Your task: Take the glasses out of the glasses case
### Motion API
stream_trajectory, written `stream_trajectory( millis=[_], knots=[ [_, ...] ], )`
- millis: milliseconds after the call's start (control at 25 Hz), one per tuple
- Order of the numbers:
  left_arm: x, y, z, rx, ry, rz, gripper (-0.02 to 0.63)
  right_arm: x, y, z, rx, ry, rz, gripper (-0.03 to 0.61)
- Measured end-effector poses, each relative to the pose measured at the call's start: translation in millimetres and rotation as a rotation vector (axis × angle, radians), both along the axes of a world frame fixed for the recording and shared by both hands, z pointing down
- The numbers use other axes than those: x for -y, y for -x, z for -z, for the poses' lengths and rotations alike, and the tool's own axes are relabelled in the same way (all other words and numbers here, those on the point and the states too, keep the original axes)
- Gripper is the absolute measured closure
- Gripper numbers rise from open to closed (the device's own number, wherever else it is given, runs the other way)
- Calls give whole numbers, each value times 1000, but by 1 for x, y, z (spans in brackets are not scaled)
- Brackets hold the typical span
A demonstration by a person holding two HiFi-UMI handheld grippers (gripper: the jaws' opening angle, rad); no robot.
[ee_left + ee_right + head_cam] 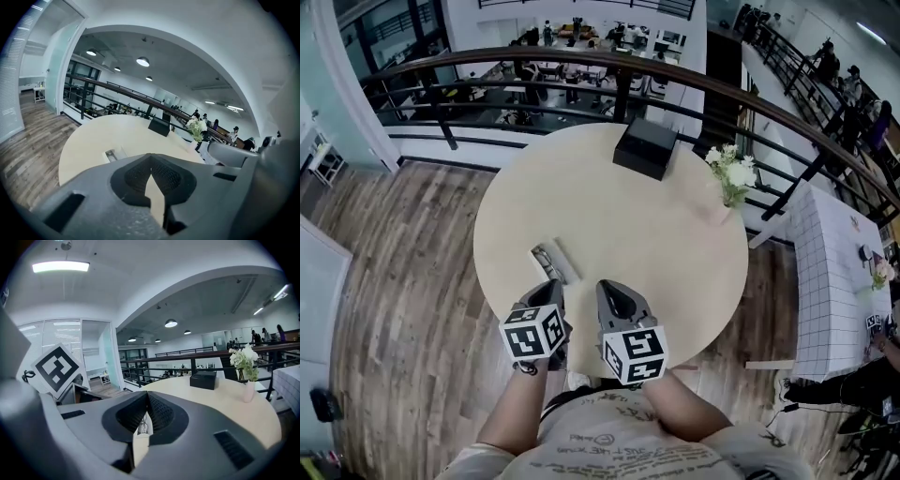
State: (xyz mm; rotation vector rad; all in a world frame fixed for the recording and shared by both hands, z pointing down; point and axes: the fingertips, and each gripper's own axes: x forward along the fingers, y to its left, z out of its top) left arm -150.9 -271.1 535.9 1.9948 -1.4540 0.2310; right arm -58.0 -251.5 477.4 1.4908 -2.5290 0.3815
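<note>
A round, pale wooden table is seen from above, beside a dark railing over a lower floor. The left gripper is held over the table's near edge. Its jaws are closed to a thin sliver at the tips, and only bare tabletop is seen between them. The right gripper is held just beside it, to its right, also over the near edge. Its jaws are pressed together at the tips and nothing is gripped.

The glasses case lies flat on the table near the near-left edge, just ahead of the left gripper and touched by neither gripper. It looks open, with something darker inside, though the contents cannot be made out clearly.

At the table's far edge a black box is set. Near the right edge a vase of white flowers stands.
</note>
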Motion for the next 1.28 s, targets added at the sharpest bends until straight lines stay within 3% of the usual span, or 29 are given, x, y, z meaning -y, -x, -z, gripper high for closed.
stream_trajectory(
  millis=[280,400,480,680,880,1080,1280],
  knots=[
    [26,14,-62,24,130,98,601,26,-8,-18,-4,44,47,563],
    [35,22,-80,-6,182,148,601,32,-13,-26,-10,64,57,563],
    [41,24,-89,-68,216,184,601,35,-16,-32,-16,78,63,563],
    [55,32,-115,-312,329,288,600,43,-19,-38,-30,89,73,563],
    [66,42,-141,-413,404,372,600,46,-23,-41,-44,91,80,563],
    [76,49,-159,-415,440,409,591,47,-26,-42,-60,90,85,563],
    [90,49,-168,-331,460,367,554,49,-36,-42,-62,93,67,563]
  ],
)
